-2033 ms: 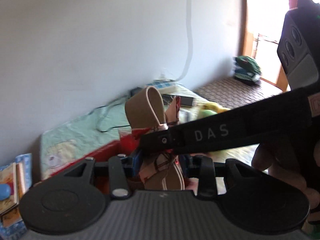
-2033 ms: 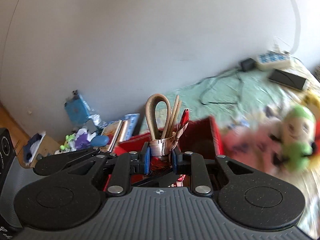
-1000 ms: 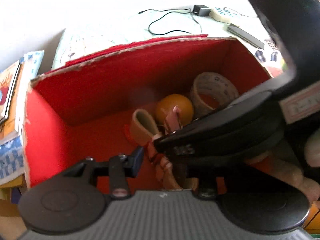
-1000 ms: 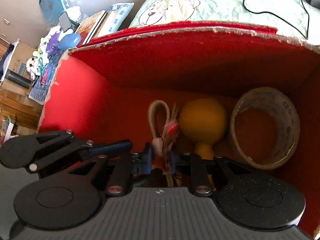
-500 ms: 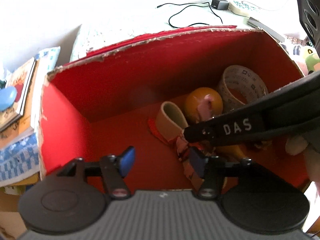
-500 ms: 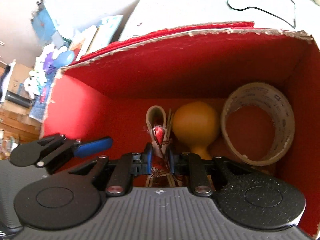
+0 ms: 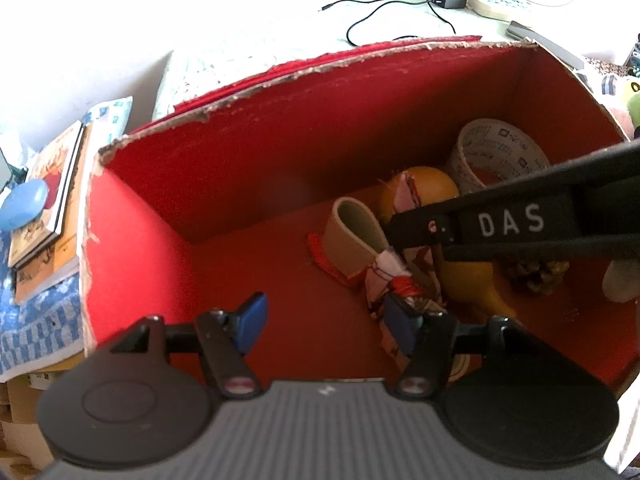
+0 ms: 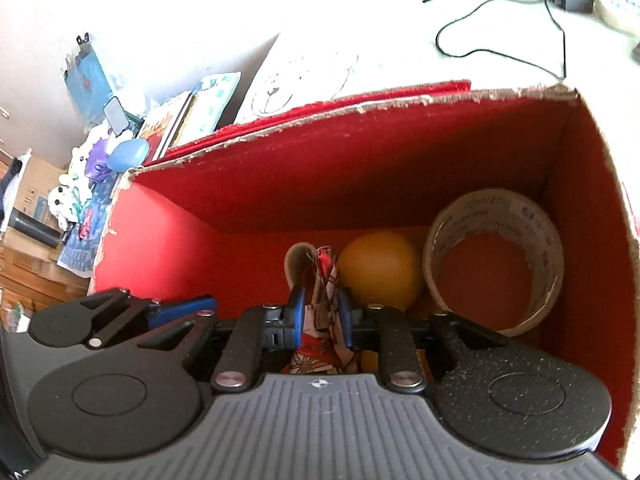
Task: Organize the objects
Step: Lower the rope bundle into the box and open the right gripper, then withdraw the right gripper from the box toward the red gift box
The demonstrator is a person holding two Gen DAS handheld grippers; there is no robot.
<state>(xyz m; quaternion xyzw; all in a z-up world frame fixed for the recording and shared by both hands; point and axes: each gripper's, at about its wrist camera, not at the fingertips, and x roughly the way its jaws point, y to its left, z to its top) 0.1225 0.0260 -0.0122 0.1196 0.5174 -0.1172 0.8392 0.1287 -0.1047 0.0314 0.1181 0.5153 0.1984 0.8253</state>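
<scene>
A bundle (image 7: 352, 228) made of a beige loop, thin sticks and patterned cloth tied with red thread sits low inside the red cardboard box (image 7: 304, 74). My right gripper (image 8: 320, 318) is shut on the bundle (image 8: 324, 276) at its wrapped middle. In the left wrist view the right gripper's black side marked DAS (image 7: 508, 224) crosses from the right. My left gripper (image 7: 325, 326) is open beside the bundle, its right pad close to the wrapping. One of the left gripper's blue fingers (image 8: 180, 308) shows in the right wrist view.
An orange gourd-shaped ball (image 8: 380, 268) and a wide tape roll (image 8: 496, 208) lie against the box's back right. Left of the box lie stacked books (image 7: 48, 184), a blue oval thing (image 7: 24, 202) and small toys (image 8: 84, 164). A black cable (image 7: 384, 12) runs behind it.
Both grippers carried the bundle from mid-air down into the red box. The left gripper then let go and opened wide. The right gripper stays shut on the bundle.
</scene>
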